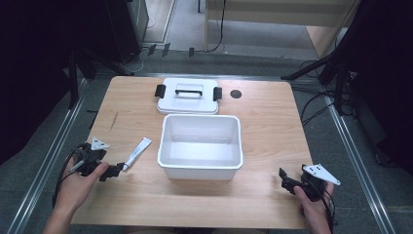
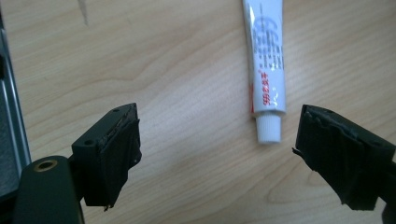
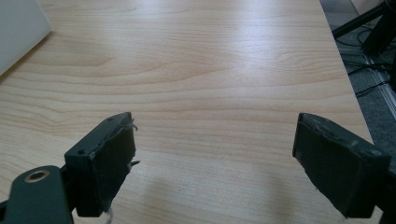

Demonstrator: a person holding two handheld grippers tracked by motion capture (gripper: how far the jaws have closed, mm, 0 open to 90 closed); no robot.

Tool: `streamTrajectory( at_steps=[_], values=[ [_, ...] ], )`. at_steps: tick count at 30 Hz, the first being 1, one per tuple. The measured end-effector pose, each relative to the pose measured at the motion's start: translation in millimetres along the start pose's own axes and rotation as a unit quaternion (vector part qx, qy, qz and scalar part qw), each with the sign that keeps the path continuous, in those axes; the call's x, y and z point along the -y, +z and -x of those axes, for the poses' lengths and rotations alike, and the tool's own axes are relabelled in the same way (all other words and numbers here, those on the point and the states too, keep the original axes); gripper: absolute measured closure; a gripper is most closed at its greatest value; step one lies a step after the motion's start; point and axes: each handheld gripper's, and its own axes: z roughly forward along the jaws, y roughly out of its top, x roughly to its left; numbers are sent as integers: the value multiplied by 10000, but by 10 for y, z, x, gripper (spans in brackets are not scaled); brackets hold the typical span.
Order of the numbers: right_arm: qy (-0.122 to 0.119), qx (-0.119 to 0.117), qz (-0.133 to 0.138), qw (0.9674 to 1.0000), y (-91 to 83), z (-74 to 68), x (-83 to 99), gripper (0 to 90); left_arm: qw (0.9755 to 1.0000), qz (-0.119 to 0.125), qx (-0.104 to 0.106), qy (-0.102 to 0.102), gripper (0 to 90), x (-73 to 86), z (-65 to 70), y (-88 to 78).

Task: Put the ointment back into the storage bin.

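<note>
Beside the white bin (image 1: 200, 146), tube (image 1: 137, 153) — lid (image 1: 187, 95) behind, left hand-held gripper (image 1: 118, 169) near.

white tube (image 2: 266, 70) lying flat on table (image 2: 163, 84)

Bench (image 1: 263, 146): pale wood grain, smooth, satin.
Tube (image 2: 266, 60): glossy white plastic, ribbed cap.
Bin (image 1: 168, 146): smooth white plastic.
</note>
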Motion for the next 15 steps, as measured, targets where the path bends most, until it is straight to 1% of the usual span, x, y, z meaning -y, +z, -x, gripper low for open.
streamTrajectory(
  at_steps=[1,2,3,4,5,6,8,9,11,12,13,14,15],
  values=[
    [2,-9,-12,10000,2,-1,-1,132,9998,-181,31,78,148,-25,6,10],
    [2,-9,-12,10000,2,-1,-1,132,9998,-181,31,78,149,-25,6,10],
    [-2,-8,-18,10000,2,-2,-1,132,9991,-387,96,126,150,-56,10,25],
    [-1,-17,-15,10000,2,-1,-1,132,9991,-387,96,126,153,-56,10,25],
    [0,-19,-14,10000,2,-1,-1,132,9979,-608,145,167,153,-88,12,43],
    [0,-19,-14,10000,2,-1,-1,132,9979,-608,145,167,153,-88,12,43],
    [3,-22,-16,10000,2,-1,-1,132,9961,-840,156,223,153,-126,21,65],
    [3,-23,-18,10000,2,-1,-1,132,9938,-1064,136,294,153,-174,42,86],
    [1,-23,-19,10000,2,-1,-1,132,9914,-1256,142,341,156,-230,64,103],
    [1,-23,-19,10000,2,-1,-1,132,9914,-1256,142,341,167,-230,64,103],
    [-2,-18,-23,10000,2,-1,-1,132,9890,-1434,177,305,182,-293,84,116],
    [-2,-18,-23,10000,2,-1,-1,132,9890,-1434,177,305,189,-293,84,116],
    [0,-20,-25,10000,2,-1,-1,132,9866,-1590,237,293,188,-356,103,129]
  ],
)
